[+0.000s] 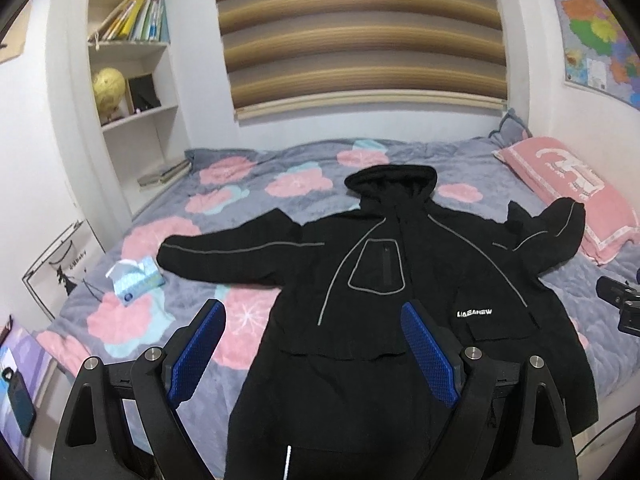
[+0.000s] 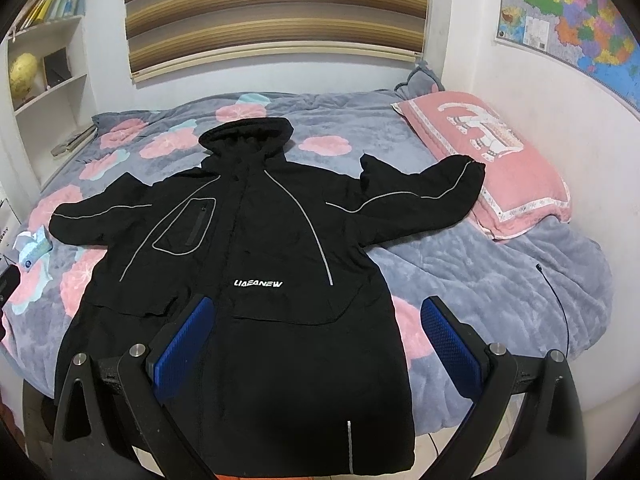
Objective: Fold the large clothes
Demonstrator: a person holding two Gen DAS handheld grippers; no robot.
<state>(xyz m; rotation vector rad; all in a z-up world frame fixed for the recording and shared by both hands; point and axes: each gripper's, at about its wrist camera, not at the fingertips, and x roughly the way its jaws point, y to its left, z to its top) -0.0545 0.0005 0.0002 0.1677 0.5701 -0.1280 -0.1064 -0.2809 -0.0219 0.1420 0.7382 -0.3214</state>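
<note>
A long black hooded jacket (image 1: 372, 280) with grey piping and a white logo lies flat, front up, on the bed, hood toward the window, both sleeves spread out; it also shows in the right wrist view (image 2: 256, 264). Its right sleeve end rests against the pink pillow (image 2: 492, 164). My left gripper (image 1: 314, 356) is open and empty, held above the jacket's lower left part. My right gripper (image 2: 318, 354) is open and empty, above the jacket's lower right edge. The jacket's hem hangs over the bed's near edge.
The bed has a grey quilt (image 2: 480, 264) with pink flowers. A blue tissue pack (image 1: 136, 280) lies by the left sleeve. A bookshelf (image 1: 128, 80) stands at left. A thin black cable (image 2: 558, 300) lies on the quilt at right. The right gripper's body (image 1: 620, 304) shows at the left view's right edge.
</note>
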